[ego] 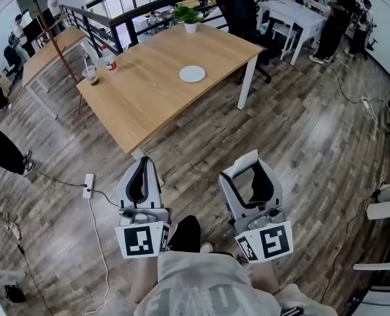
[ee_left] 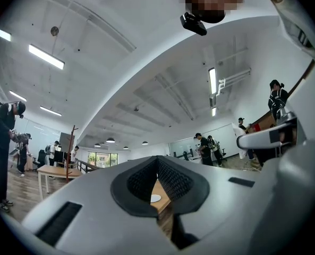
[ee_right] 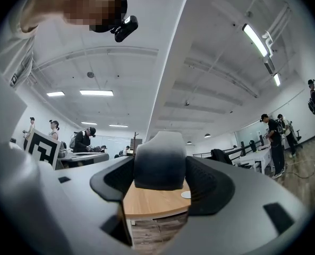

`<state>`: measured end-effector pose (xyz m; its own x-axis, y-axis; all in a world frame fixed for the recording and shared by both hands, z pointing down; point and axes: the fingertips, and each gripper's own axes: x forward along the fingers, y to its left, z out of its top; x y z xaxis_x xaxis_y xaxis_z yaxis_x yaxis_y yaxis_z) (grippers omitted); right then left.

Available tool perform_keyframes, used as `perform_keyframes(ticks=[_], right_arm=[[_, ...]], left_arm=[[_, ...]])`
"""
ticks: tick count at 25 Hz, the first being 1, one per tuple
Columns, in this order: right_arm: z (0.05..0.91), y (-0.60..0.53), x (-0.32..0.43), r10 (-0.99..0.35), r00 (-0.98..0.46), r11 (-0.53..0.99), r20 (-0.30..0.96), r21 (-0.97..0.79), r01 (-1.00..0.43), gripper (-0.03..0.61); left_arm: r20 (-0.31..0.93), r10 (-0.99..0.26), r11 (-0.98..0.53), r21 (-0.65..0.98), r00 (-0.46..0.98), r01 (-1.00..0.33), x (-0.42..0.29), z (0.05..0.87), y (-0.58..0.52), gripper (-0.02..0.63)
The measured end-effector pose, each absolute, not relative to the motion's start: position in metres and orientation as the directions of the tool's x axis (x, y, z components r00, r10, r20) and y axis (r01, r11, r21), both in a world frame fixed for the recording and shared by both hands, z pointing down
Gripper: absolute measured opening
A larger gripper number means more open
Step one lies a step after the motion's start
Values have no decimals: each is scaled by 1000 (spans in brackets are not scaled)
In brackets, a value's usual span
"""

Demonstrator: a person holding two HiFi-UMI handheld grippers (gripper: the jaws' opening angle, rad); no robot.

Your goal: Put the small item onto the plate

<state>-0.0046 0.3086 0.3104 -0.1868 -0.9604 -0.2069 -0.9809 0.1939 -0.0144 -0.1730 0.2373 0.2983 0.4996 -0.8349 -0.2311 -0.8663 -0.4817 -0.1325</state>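
- Wooden table (ego: 155,91): it stands at your 12 o'clock, well apart from you across bare floor. A potted plant (ego: 189,15) sits at its far edge, and a bottle (ego: 109,59) and a cup (ego: 91,76) stand at its 9 o'clock side.
- Left gripper (ee_left: 157,166): you hold it low at your 11 o'clock. Its jaws meet at the tips and nothing is between them. Through the hollow of the pads you see only the table and the plate far off.
- Right gripper (ego: 249,176): you hold it low at your 1 o'clock. Its jaws are closed on the small item and grip it on two opposite sides.
- Plate (ego: 192,74): white, round and bare. It lies flat near the table's middle, at 12 o'clock from both grippers and far out of reach.
- Small item (ee_right: 159,161): a pale block with a rounded top, white shading to grey, standing upright between the right jaws.
  - It is not yet over the plate.
  - It looks light, and possibly soft or foam-like, though its material cannot be told for sure.
  - Your present hold across its lower sides seems sound. Keep the squeeze modest so it neither deforms nor pops out.
  - Set it down level, because a light piece may tip or skid on a glazed plate.
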Motion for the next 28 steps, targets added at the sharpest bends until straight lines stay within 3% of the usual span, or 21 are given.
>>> perform_keyframes(ticks=[8, 14, 22, 28], right_arm=[[337, 272, 19, -952, -202, 199, -230, 36, -979, 311], [368, 202, 37, -969, -206, 205, -132, 20, -978, 311], [337, 77, 63, -974, -185, 187, -127, 0, -982, 310], [319, -23, 87, -977, -171, 171, -128, 12, -985, 311]], left_arm=[[-324, -809, -469, -148, 491, -870, -145, 324, 202, 9], [-343, -822, -465, -56, 455, -883, -137, 341, 127, 9], [-285, -842, -401, -239, 459, -884, -99, 310, -19, 9], [-269, -833, -440, -209, 484, -873, -68, 299, -118, 9]])
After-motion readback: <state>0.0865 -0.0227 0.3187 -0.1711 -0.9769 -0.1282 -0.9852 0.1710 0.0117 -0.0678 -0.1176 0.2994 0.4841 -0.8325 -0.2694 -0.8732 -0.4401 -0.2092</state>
